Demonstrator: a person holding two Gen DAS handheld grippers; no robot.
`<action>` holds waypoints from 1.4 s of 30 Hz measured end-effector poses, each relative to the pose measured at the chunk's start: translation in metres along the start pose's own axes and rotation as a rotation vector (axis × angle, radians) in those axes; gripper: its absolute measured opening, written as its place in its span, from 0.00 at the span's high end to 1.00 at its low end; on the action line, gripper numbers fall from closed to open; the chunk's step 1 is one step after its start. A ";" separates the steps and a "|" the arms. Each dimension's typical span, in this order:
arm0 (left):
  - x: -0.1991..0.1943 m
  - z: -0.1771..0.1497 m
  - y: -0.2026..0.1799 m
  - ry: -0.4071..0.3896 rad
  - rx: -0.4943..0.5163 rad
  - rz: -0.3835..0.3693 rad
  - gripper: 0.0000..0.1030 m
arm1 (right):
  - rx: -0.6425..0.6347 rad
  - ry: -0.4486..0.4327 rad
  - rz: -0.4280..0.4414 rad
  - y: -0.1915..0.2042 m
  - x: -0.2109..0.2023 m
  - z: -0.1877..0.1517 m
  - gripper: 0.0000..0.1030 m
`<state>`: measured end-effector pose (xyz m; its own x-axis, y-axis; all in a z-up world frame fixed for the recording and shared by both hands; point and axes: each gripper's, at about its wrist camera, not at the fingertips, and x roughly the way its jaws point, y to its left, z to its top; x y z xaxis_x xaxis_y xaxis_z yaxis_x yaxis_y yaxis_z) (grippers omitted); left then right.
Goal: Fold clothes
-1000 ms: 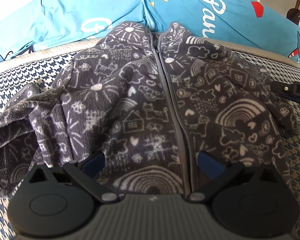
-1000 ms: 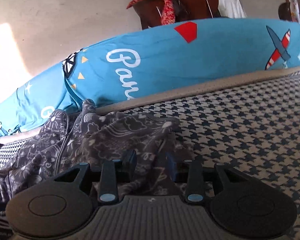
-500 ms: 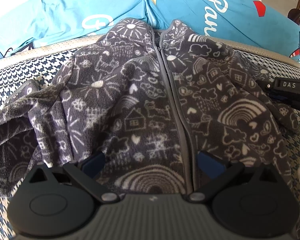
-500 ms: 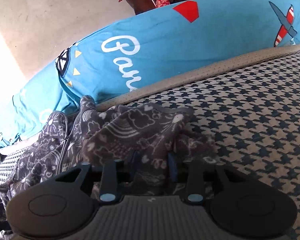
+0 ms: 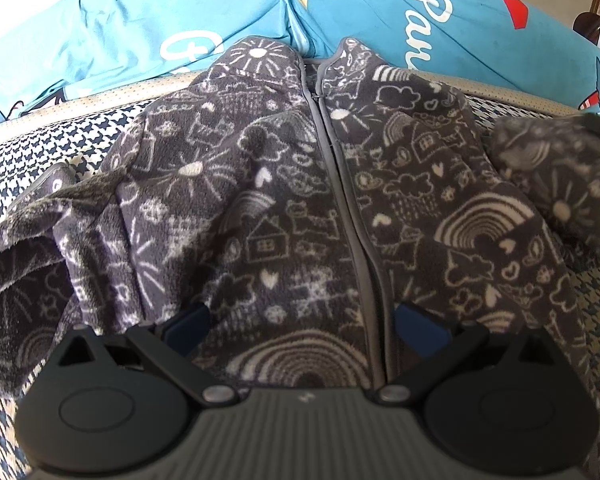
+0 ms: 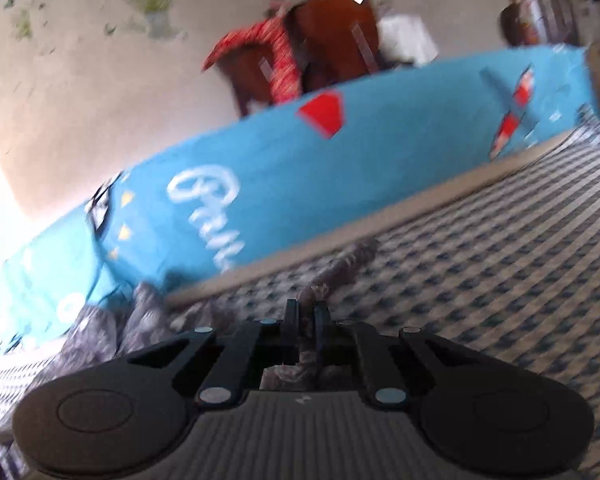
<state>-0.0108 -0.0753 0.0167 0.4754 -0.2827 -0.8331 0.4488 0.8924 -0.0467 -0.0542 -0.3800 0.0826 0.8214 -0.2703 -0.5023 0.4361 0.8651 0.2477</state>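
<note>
Fleece jacket (image 5: 284, 216) lies front-up on the houndstooth bed cover (image 6: 500, 264), zipped, directly ahead of the left tongs (image 5: 300, 326); the collar is at the far end against the blue pillows (image 5: 172, 20) and the hem sits under the tongs. The long axis follows the zipper (image 5: 344, 200), straight out from the left tongs and a bit right of centre. Left tongs are spread wide, blue pads on either side of the lower front panel, gripping nothing. Right tongs (image 6: 306, 320) are pinched nearly closed on a thin ridge of grey fleece, which looks like the sleeve (image 5: 552, 184); in the left view that sleeve cuff is bunched and raised at the jacket's right edge, with the right tongs' tip just visible at the frame edge beyond it. The other sleeve (image 5: 32, 236) trails out loose to the left of the left tongs, flat on the cover. Judgement: the right side is mid-fold, and the sleeve has to travel across toward the zipper line, so the right hand is the one on it; the left tongs are nearer the loose sleeve and the hem. Change from a second ago: the right tongs were half open over the sleeve bundle and have now closed on it; that sleeve lay flat alongside the body and is now up off the cover; the right view is motion-blurred and tilted. Left tongs have held position.
</note>
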 end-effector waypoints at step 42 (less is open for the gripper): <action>0.001 -0.006 -0.022 -0.013 0.100 -0.016 0.00 | 0.304 -0.099 -0.550 -0.137 -0.064 0.027 0.89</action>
<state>-0.0247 -0.0930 0.0140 0.4771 -0.3015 -0.8255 0.5293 0.8484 -0.0039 -0.1566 -0.4924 0.1031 0.4718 -0.6913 -0.5473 0.8766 0.4346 0.2067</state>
